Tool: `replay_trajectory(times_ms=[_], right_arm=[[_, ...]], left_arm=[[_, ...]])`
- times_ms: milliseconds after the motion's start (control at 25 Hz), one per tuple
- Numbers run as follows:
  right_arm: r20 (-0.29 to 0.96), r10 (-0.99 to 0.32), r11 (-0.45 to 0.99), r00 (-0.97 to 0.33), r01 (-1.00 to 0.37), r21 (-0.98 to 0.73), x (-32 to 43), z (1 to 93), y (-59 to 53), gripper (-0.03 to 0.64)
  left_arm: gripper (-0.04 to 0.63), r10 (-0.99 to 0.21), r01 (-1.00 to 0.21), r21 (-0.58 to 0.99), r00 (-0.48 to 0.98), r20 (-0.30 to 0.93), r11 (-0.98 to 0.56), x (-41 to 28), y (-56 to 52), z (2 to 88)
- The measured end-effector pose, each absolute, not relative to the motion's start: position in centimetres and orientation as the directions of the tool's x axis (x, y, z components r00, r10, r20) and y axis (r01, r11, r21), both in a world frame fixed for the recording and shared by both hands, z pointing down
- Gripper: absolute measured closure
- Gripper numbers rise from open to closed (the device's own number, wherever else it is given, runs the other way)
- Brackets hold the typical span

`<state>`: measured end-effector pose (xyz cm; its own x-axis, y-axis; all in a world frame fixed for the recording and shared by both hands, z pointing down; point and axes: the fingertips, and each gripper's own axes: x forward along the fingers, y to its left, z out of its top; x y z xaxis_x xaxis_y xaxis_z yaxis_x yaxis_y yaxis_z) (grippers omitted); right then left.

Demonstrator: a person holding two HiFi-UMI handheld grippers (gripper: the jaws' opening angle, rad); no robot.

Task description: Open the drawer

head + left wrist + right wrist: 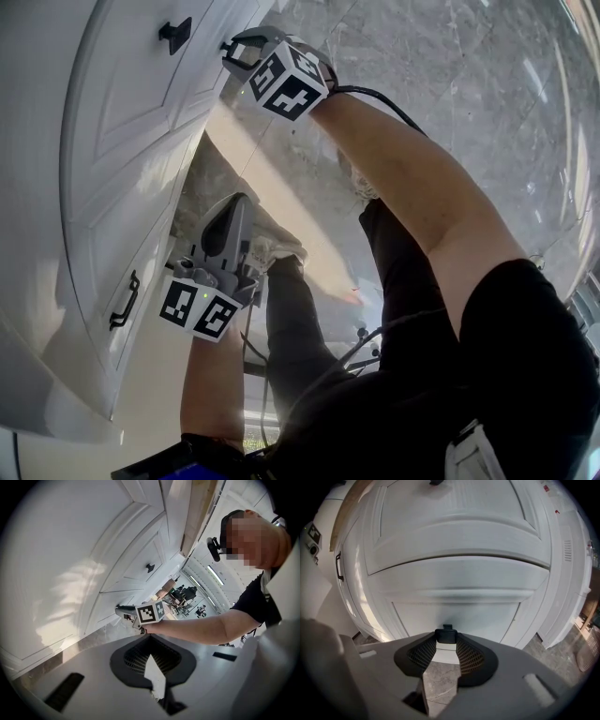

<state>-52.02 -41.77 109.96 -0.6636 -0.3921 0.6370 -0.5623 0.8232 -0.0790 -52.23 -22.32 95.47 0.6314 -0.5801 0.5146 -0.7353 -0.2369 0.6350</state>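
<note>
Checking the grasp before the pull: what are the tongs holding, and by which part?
The right tongs pinch the drawer by its black handle, squeezed from both sides. The left tongs hold nothing.

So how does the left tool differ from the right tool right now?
The right tool is shut on the black drawer handle; the left tool is shut on nothing. The right tool is up against the white cabinet; the left tool hangs clear of it. Both carry a marker cube.

It looked like an office hall: white panelled cabinets (454, 578) with a black handle (446, 636), marble floor (450, 56), ceiling strip lights (214, 575), distant desks (185, 595).
</note>
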Motion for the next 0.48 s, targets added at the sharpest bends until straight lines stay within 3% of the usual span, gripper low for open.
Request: replay_trajectory(times_ms=[480], right_arm=[[0.639,-0.393,0.826,-0.661,-0.559,-0.071,-51.52,109.8,-41.28,0.497]], left_arm=[[0.604,-0.588,-0.74,0.628,0.626,0.512,-0.24,-52.74,-22.38,95.38]])
